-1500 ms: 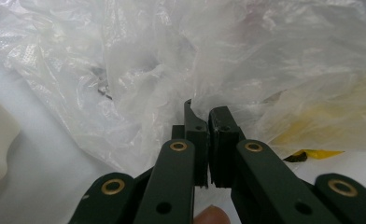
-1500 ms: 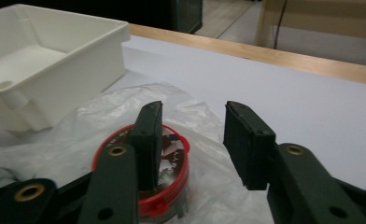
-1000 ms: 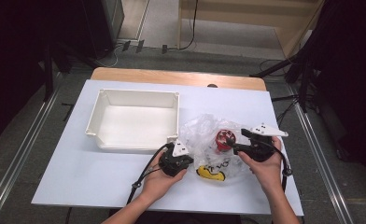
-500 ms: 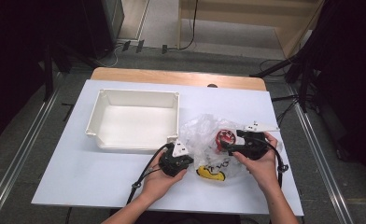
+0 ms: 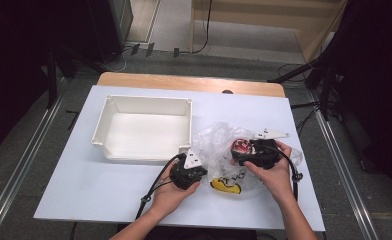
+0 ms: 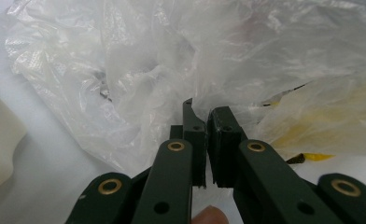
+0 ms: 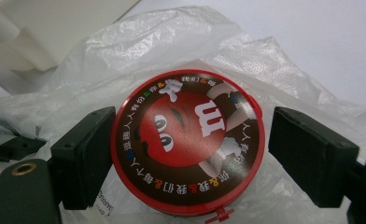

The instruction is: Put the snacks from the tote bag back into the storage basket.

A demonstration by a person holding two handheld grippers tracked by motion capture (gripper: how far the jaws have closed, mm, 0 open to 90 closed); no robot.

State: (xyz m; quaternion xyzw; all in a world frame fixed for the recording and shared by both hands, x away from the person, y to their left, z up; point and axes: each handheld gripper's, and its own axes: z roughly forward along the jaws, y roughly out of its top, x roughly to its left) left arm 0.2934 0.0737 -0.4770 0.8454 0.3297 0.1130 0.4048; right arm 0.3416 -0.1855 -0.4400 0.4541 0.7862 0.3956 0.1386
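In the high view, a clear plastic bag point(image 5: 219, 150) with yellow print lies on the white bench point(image 5: 84, 185) beside a white tray point(image 5: 144, 127). The left tongs point(image 5: 196, 172) meet its edge; the right tongs point(image 5: 240, 152) reach a red tin point(image 5: 241, 146).

In the left gripper view, the left tongs point(image 6: 204, 123) are pressed together, pinching the bag's film point(image 6: 148, 84).

In the right gripper view, the right tongs point(image 7: 190, 149) have just been opening and stand spread around the tin point(image 7: 188, 140), one pad touching or nearly so, the other apart; its lid bears an "m" and a ring of Chinese characters.
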